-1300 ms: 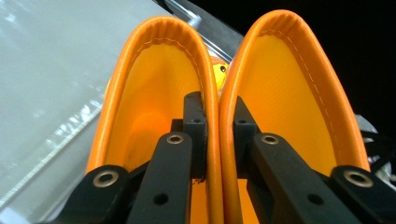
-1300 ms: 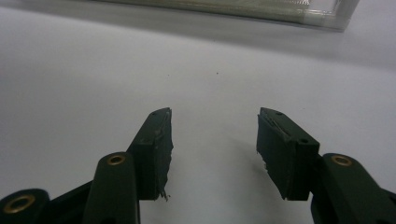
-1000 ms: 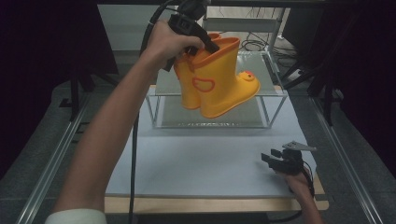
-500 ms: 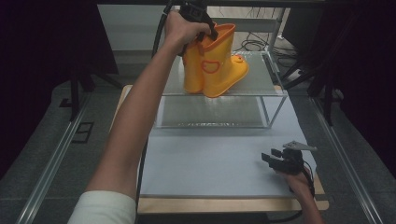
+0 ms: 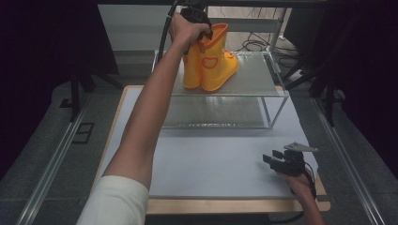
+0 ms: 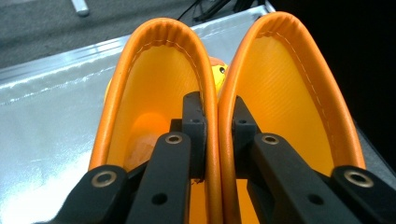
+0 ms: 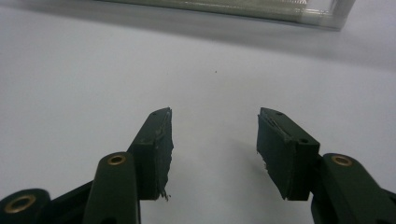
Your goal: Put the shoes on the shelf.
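- A pair of small orange-yellow rubber boots [image 5: 210, 65] stands upright, side by side and touching, on the top of the glass-and-metal shelf [image 5: 253, 79], toward its left part.
- Toes point toward the shelf's right edge.
- An orange outlined patch marks the near boot's side.
- The two shaft rims are pressed together; soles seem to rest on the shelf.

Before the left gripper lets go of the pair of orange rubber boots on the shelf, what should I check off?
1. Left gripper pinching both inner cuffs of the pair of orange rubber boots together: ok.
2. Boots upright: ok.
3. Soles resting on the metal shelf: cannot tell.
4. Boots inside the shelf's edges: ok.
5. Right gripper open, holding nothing, over the white table top: ok.
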Tool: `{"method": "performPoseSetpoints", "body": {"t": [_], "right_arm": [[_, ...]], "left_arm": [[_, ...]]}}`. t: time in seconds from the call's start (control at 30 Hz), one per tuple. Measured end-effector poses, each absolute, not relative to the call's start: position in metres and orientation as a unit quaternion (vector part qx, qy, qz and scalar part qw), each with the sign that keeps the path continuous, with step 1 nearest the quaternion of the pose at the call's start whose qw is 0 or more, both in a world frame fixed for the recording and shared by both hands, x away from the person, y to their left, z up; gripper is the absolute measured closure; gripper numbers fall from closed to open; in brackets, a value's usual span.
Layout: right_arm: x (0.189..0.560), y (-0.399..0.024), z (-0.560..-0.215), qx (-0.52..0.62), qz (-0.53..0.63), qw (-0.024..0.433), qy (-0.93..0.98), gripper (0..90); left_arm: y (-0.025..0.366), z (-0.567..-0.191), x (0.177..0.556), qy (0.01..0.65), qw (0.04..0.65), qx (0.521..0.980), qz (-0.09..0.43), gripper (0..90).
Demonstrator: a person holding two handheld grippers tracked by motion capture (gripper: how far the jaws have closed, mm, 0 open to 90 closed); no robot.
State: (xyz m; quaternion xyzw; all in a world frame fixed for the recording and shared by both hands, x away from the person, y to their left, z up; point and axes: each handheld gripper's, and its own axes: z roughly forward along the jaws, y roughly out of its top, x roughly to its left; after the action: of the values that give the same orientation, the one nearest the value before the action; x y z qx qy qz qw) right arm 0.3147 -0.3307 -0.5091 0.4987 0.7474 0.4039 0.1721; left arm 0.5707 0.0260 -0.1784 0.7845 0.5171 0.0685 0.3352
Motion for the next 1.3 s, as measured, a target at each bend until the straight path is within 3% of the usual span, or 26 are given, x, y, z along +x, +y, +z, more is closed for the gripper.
{"method": "performPoseSetpoints", "body": {"t": [0.1,0.27,0.43,0.87,1.3], "right_arm": [[0.314,-0.331,-0.51,0.5,0.403,0.173,0.746,45.4],[0.313,-0.33,-0.511,0.5,0.4,0.172,0.748,45.3],[0.313,-0.328,-0.511,0.498,0.4,0.173,0.75,45.2],[0.313,-0.335,-0.508,0.506,0.404,0.178,0.741,45.1],[0.314,-0.334,-0.507,0.501,0.406,0.179,0.743,45.1]], "left_arm": [[0.029,-0.179,0.572,0.519,0.355,0.774,0.068,74.6],[0.03,-0.167,0.564,0.499,0.395,0.767,0.074,49.8],[0.039,-0.153,0.548,0.475,0.405,0.776,0.086,49.3],[0.083,-0.14,0.473,0.396,0.425,0.807,0.105,87.6],[0.118,-0.186,0.431,0.399,0.398,0.82,0.101,89.2]]}}
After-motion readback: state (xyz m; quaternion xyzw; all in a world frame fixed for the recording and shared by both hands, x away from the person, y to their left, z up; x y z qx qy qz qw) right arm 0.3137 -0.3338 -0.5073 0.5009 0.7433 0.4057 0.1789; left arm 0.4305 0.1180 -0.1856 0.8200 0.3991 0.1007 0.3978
